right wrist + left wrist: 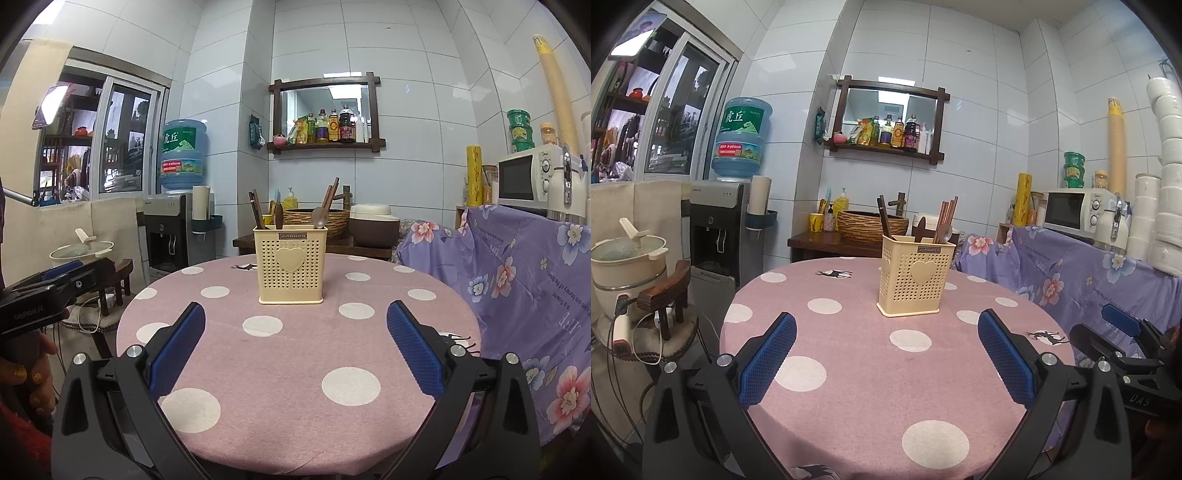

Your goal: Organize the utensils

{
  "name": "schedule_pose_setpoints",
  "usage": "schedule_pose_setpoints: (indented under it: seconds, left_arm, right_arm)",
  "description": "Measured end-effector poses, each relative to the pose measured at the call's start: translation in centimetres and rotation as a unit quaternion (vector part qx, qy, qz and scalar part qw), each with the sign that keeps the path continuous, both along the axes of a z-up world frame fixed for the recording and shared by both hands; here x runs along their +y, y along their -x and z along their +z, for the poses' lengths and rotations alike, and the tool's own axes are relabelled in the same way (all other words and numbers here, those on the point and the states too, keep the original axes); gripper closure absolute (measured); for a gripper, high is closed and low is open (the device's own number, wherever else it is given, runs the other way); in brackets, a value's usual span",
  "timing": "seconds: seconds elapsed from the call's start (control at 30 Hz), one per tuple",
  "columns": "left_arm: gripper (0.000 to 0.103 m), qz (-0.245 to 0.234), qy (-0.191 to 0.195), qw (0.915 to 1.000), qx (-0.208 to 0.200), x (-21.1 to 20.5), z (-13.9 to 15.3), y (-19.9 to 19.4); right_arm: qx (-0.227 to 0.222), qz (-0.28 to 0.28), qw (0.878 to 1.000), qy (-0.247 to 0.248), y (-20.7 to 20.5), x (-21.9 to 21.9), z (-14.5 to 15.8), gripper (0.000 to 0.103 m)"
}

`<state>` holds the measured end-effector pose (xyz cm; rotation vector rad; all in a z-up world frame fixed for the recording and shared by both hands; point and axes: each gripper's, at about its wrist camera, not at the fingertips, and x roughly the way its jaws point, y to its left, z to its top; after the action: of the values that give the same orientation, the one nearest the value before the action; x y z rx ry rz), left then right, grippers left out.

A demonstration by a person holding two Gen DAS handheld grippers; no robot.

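The round surface (pixel 295 369), covered with a pink cloth with white dots, takes most of both views. Apart from one thing, it carries nothing I can see.

That thing is the cream utensil holder (pixel 290 264), which stands upright past the middle of the surface, toward the far side. I think it stands there so both hands can reach it from the front.

Inside it the utensils stand with handles down and lean on the walls. Dark chopsticks (pixel 255 208) lean at the left, brown chopsticks (pixel 330 194) at the right, and a metal spoon (pixel 319 217) and a dark wooden spoon (pixel 279 216) are between them. It seems they are already sorted, so the task looks almost done or not yet begun; I cannot tell which.

The left tongs (pixel 886 354) hover low over the near edge, spread wide and grasping nothing, pointing at the holder. The right tongs (pixel 295 349) have the same pose, released and empty, well apart from the holder. Each pair appears at the edge of the other view, so they are side by side.
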<state>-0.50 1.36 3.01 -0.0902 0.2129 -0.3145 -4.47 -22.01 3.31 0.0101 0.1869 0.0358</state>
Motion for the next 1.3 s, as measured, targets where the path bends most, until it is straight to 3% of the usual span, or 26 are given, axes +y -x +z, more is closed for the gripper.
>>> schedule_pose_setpoints:
  seconds: [1.3]
  left_arm:
    - [0.005,0.010,-0.009,0.9999,0.006,-0.40,-0.01,0.06]
  right_arm:
    - [0.008,0.001,1.000,-0.005,-0.08,0.01,-0.23,0.006]
